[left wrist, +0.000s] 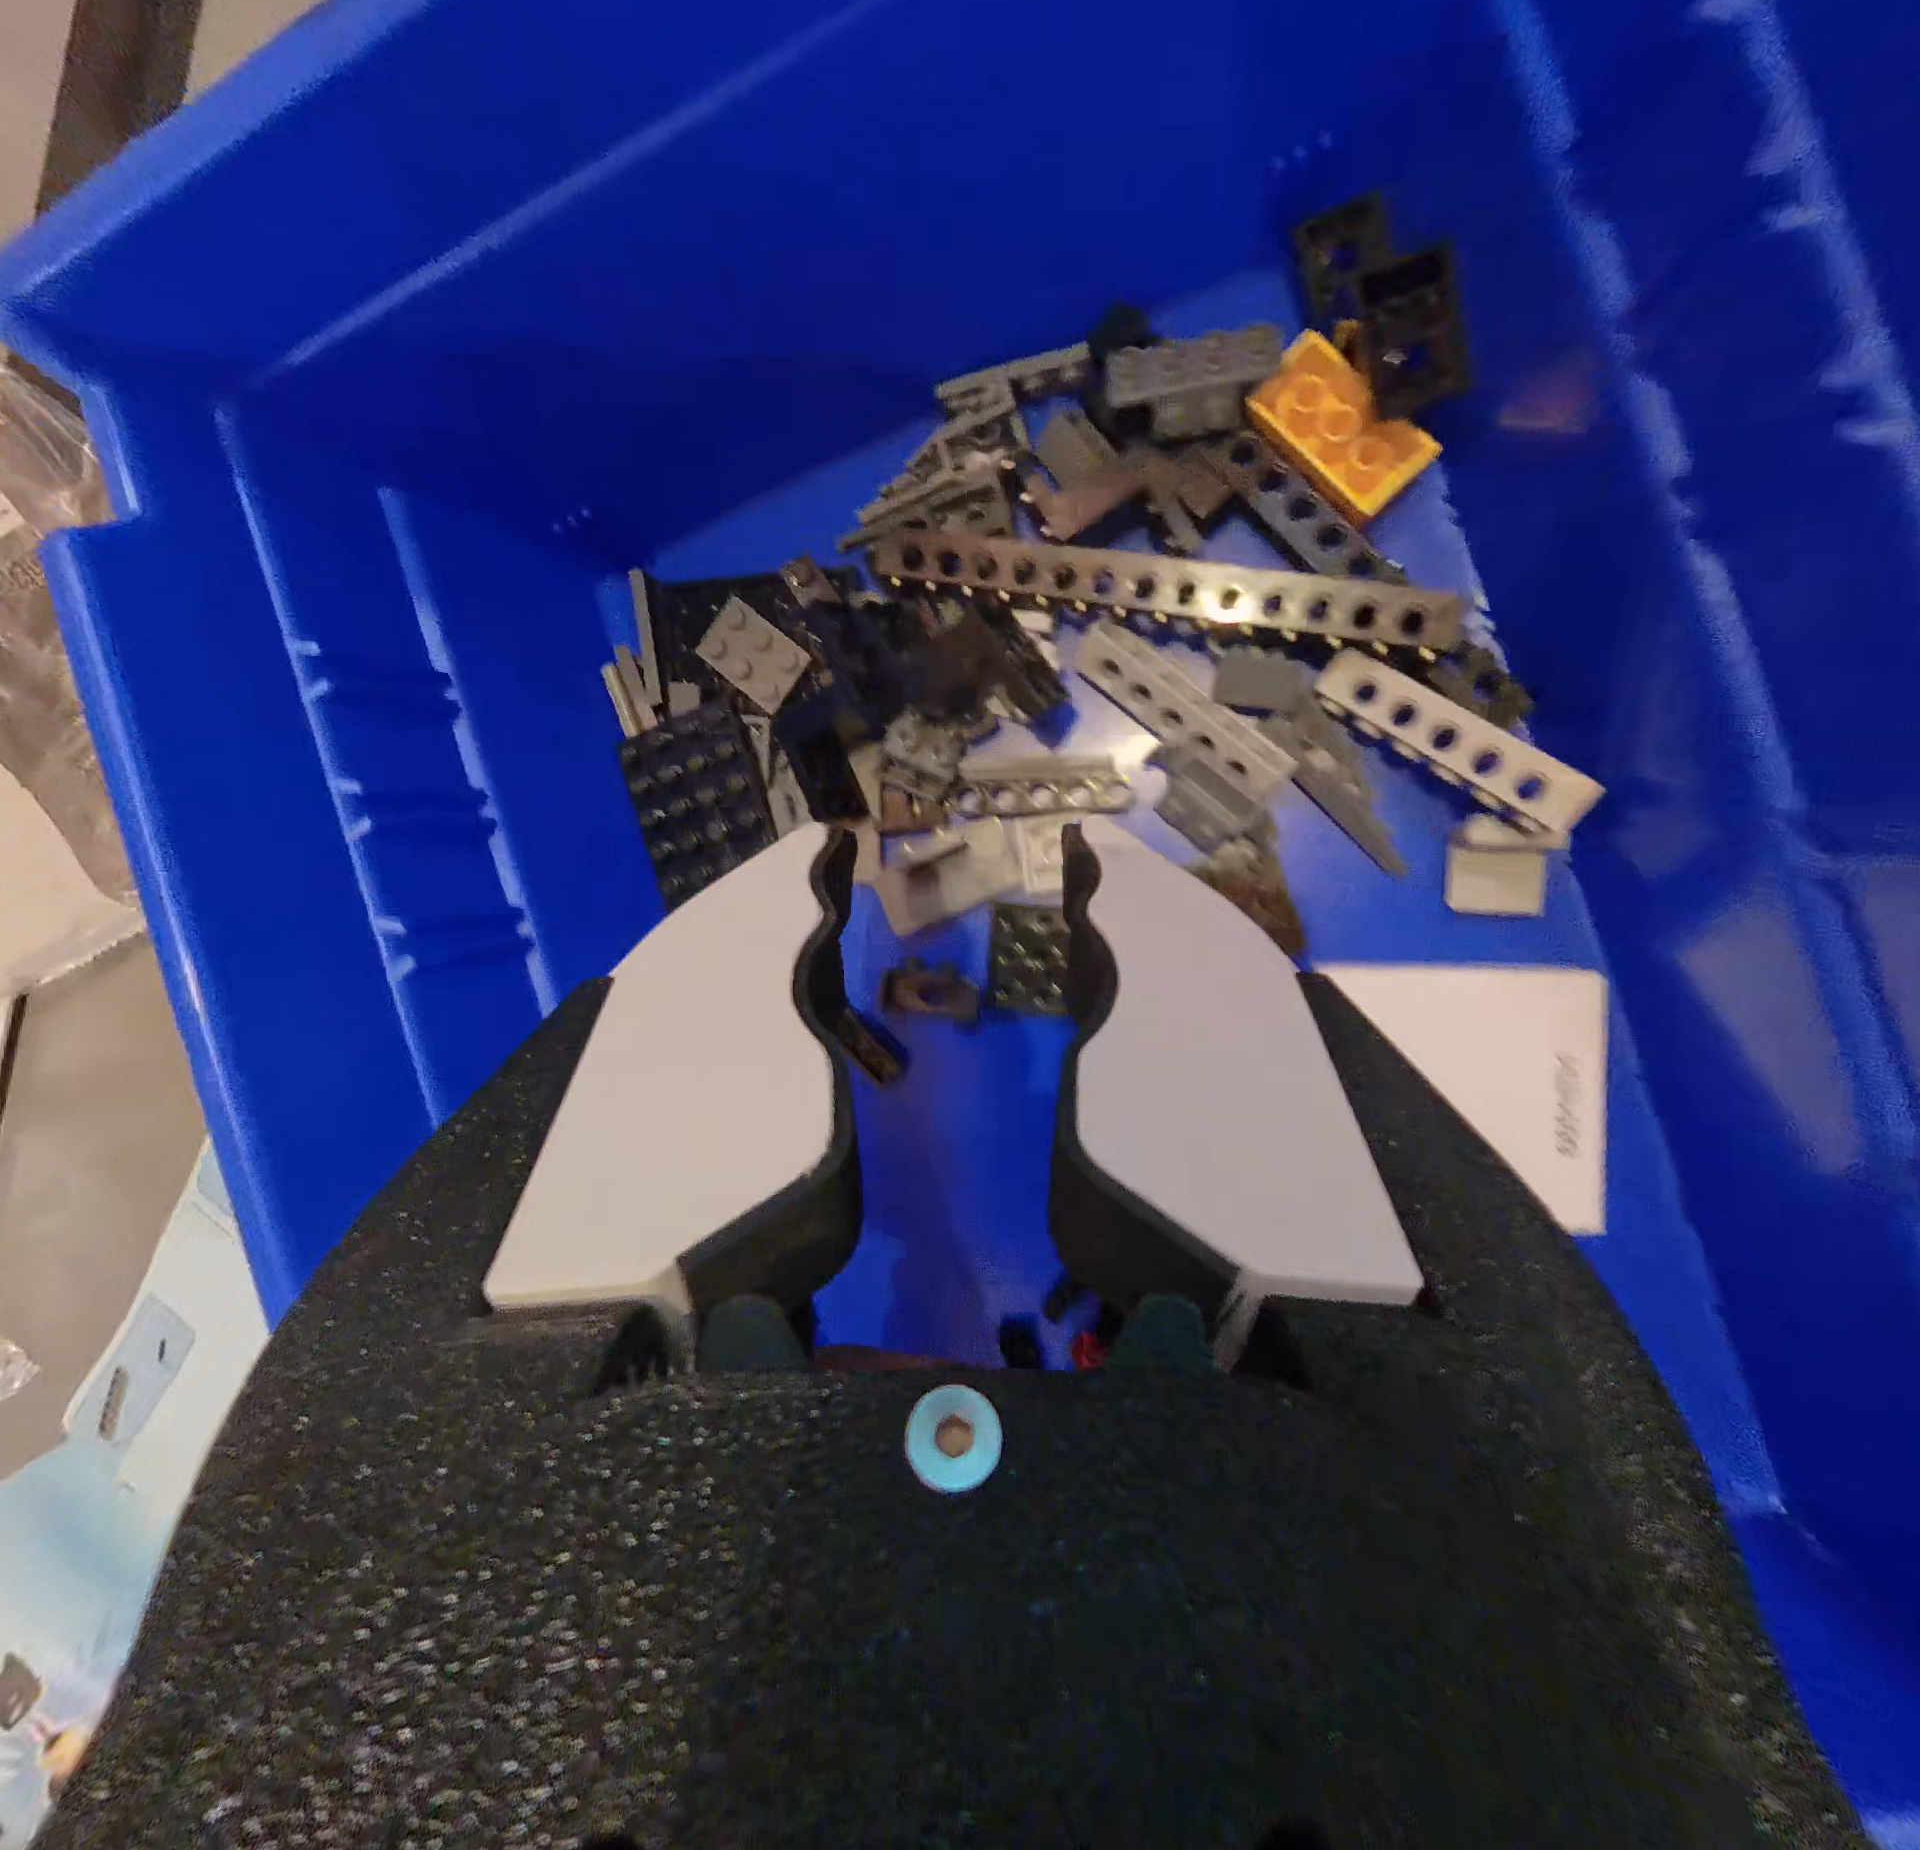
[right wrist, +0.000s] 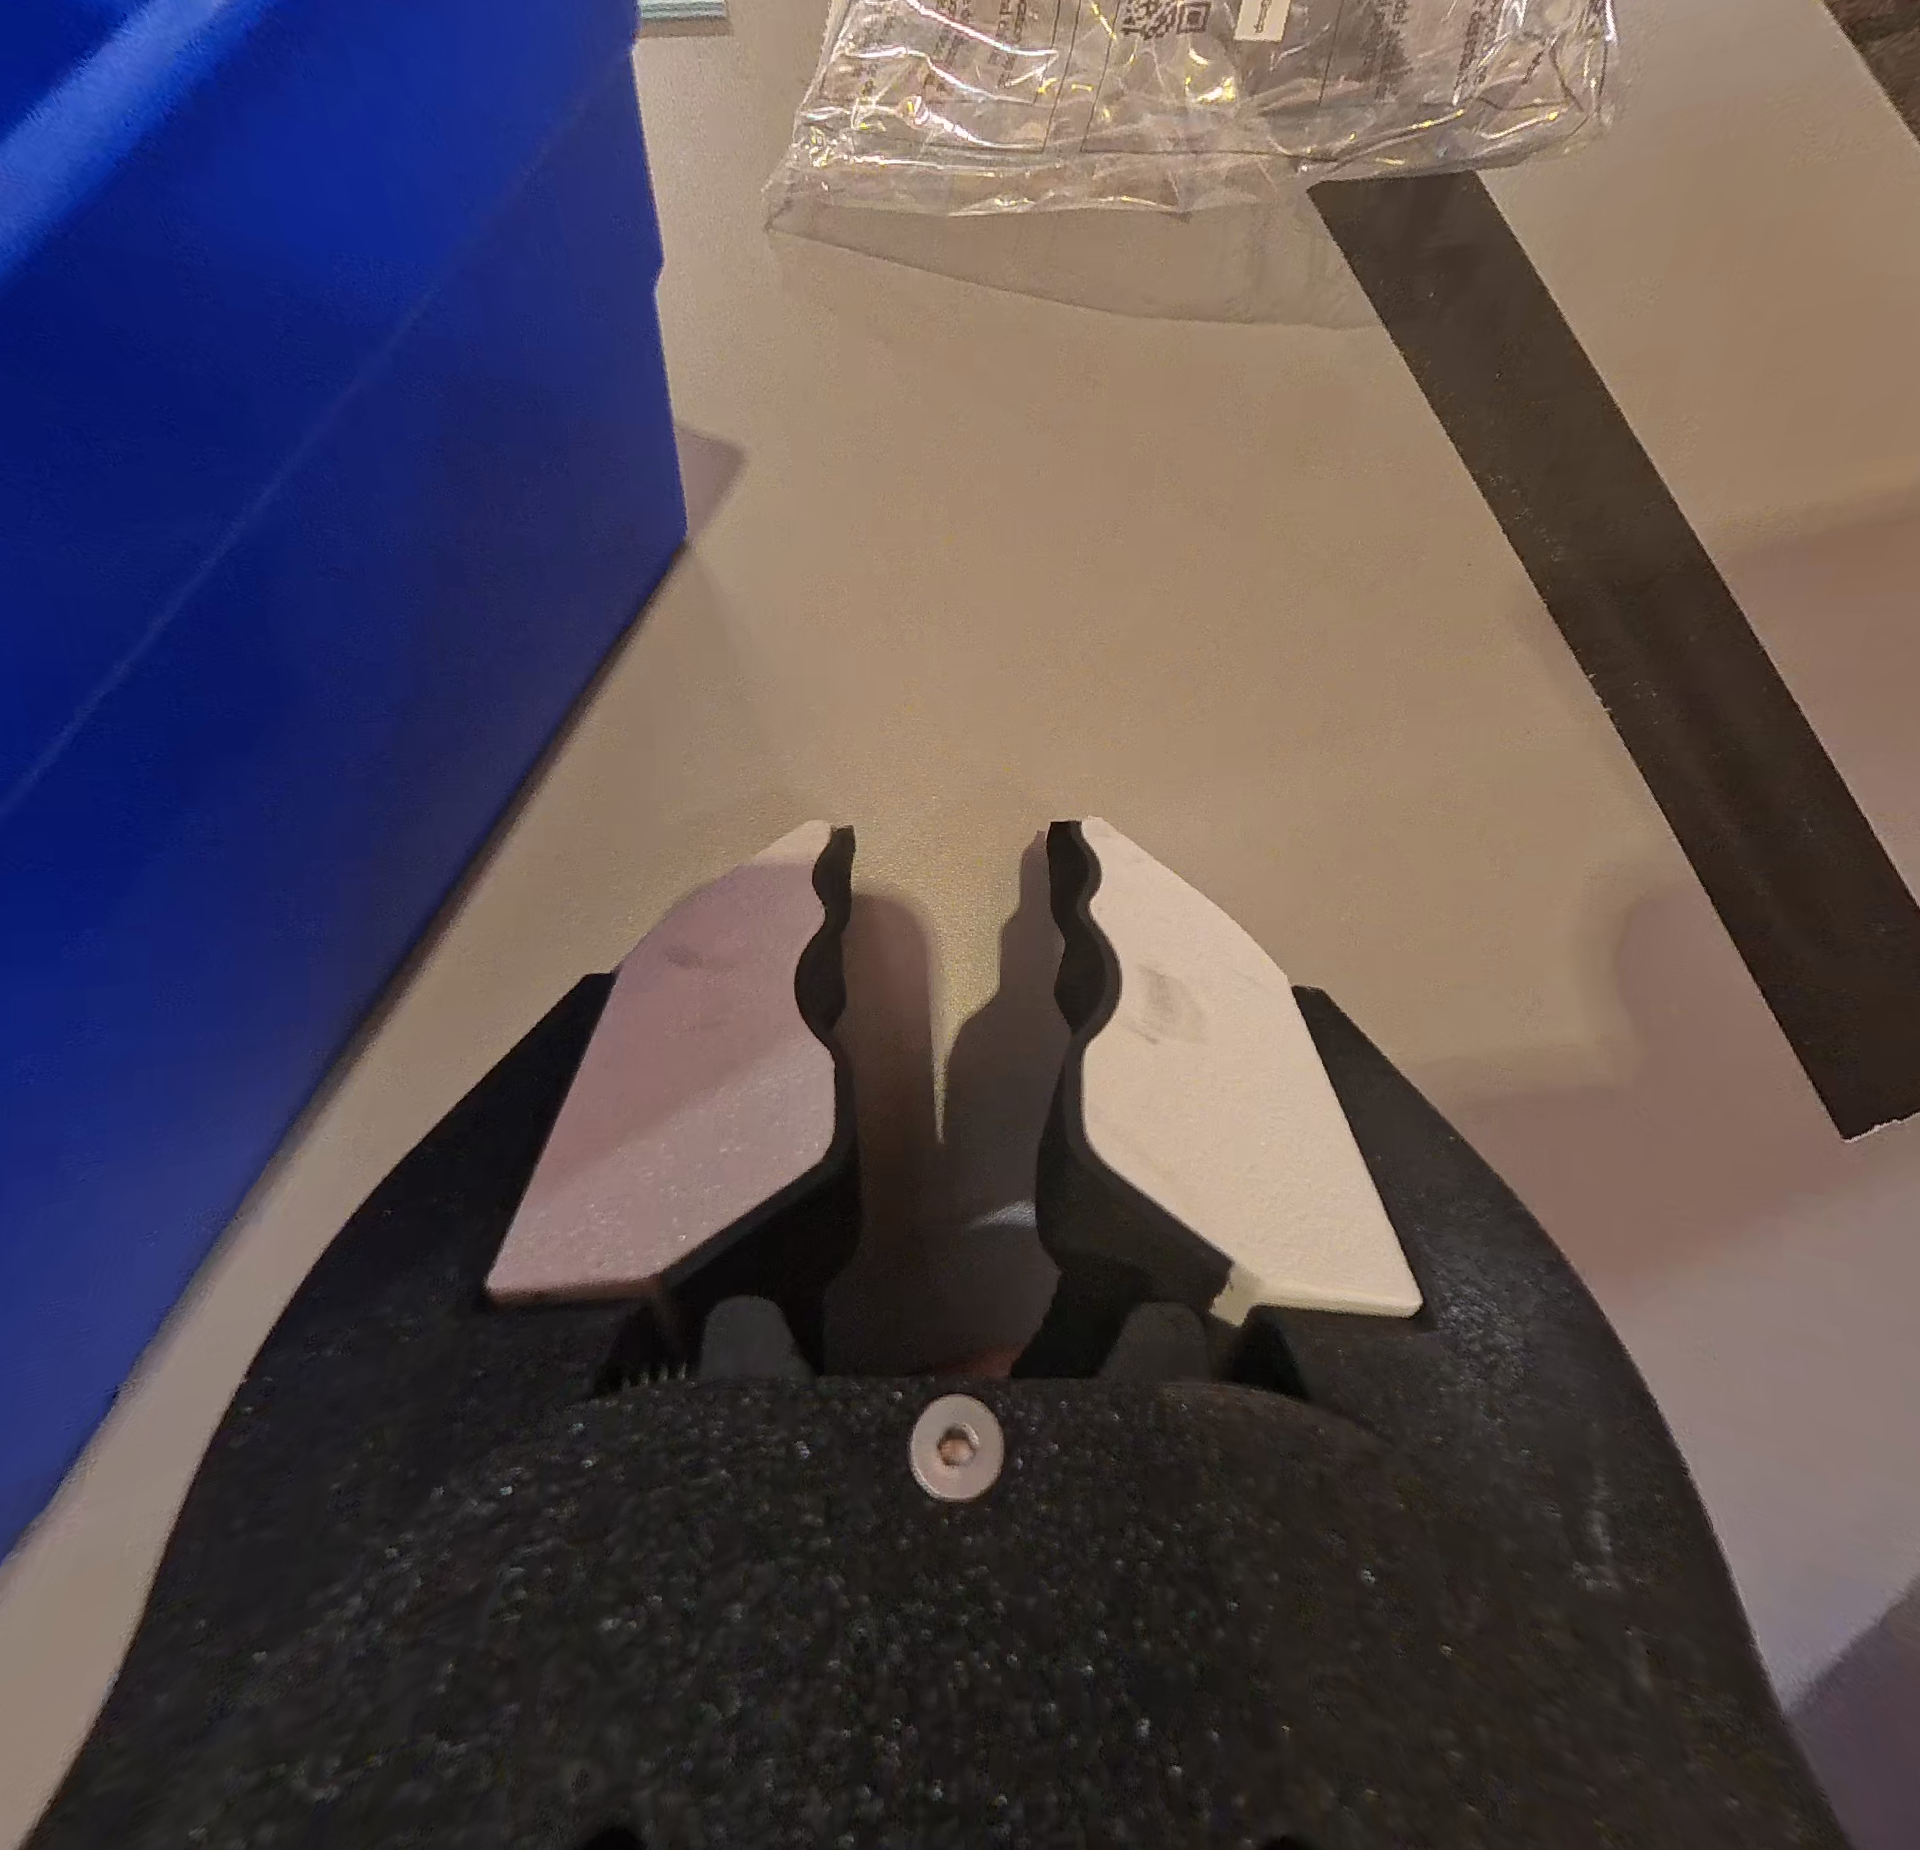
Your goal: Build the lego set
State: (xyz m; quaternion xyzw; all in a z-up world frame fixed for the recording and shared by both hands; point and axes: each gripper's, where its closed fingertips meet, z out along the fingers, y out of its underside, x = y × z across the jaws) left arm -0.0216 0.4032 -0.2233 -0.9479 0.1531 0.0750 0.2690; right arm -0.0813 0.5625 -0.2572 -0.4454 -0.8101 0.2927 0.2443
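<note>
Reaching down into the blue bin (left wrist: 727, 273), your left gripper (left wrist: 961, 844) hangs over the near edge of a heap of toy building pieces, its fingers (left wrist: 727, 969) apart and clamped on nothing. Between the tips, lower down on the bin floor, lie a pale grey tile piece (left wrist: 940, 881), a small dark studded plate (left wrist: 1029, 959) and a small brown piece (left wrist: 930, 990); none is pressed by either pad, though how high the tips stand above them cannot be told, as the view is blurred. Just beyond the tips a short grey holed beam (left wrist: 1039, 792) lies crosswise, its long axis running left to right. Farther off, a long grey holed beam (left wrist: 1174, 590) crosses the heap on the same left-to-right line, tilted slightly down to the right. An orange brick (left wrist: 1340, 429) sits at the far right of the heap beside black frame pieces (left wrist: 1382, 294), and a black studded plate (left wrist: 696, 792) lies at the near left. A white card (left wrist: 1486, 1083) rests flat on the bin floor, right of the gripper.

Your right gripper (right wrist: 951, 844) hovers outside the bin, low over the beige table (right wrist: 1039, 553), fingers (right wrist: 1164, 969) likewise apart with bare tabletop showing between them. The bin's outer wall (right wrist: 312, 450) stands just to its left. A crumpled clear plastic bag (right wrist: 1195, 55) lies far ahead, and a black strip (right wrist: 1621, 605) runs diagonally on the right. The left gripper is thus the nearer of the two to the pieces.
</note>
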